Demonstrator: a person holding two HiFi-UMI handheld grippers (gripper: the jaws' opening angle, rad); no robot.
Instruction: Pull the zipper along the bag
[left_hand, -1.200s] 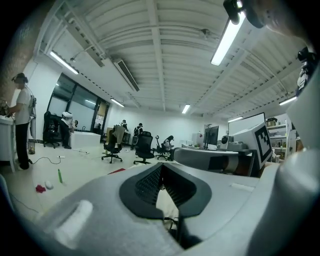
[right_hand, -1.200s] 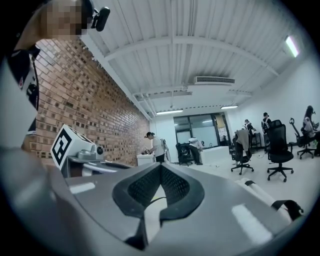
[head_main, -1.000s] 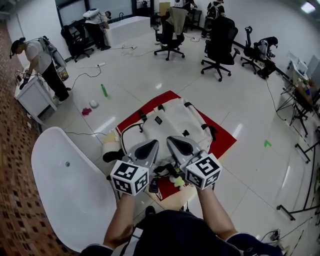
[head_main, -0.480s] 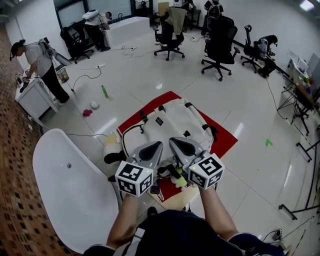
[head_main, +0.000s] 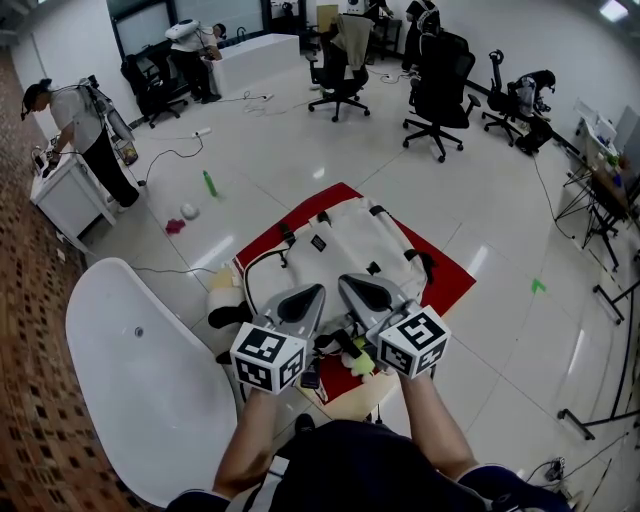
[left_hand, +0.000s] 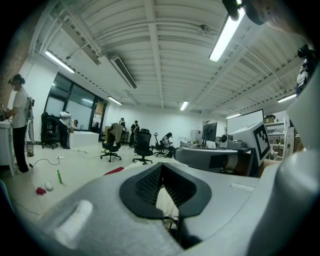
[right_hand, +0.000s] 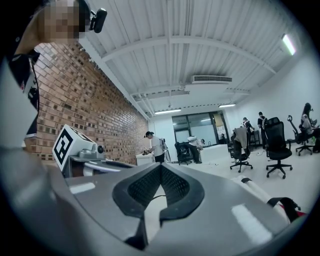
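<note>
Grippers side by side: left gripper (head_main: 316, 289) and right gripper (head_main: 346, 281) both pinched shut, tips meeting, nothing between the fingers. Cream fabric backpack (head_main: 345, 235) flat on a red floor mat (head_main: 452, 275), just ahead of and below both sets of fingertips, near end almost under them. Slider and teeth of the zipper too small to make out; cannot tell whether run open or shut. Fits either a hover ahead of reaching for the pull tab or a hover after the slider's run. Judged good practice for any pull here: pinch the tab squarely, pin the fabric just behind the fingers with the other gripper, draw along the teeth, never upward.
</note>
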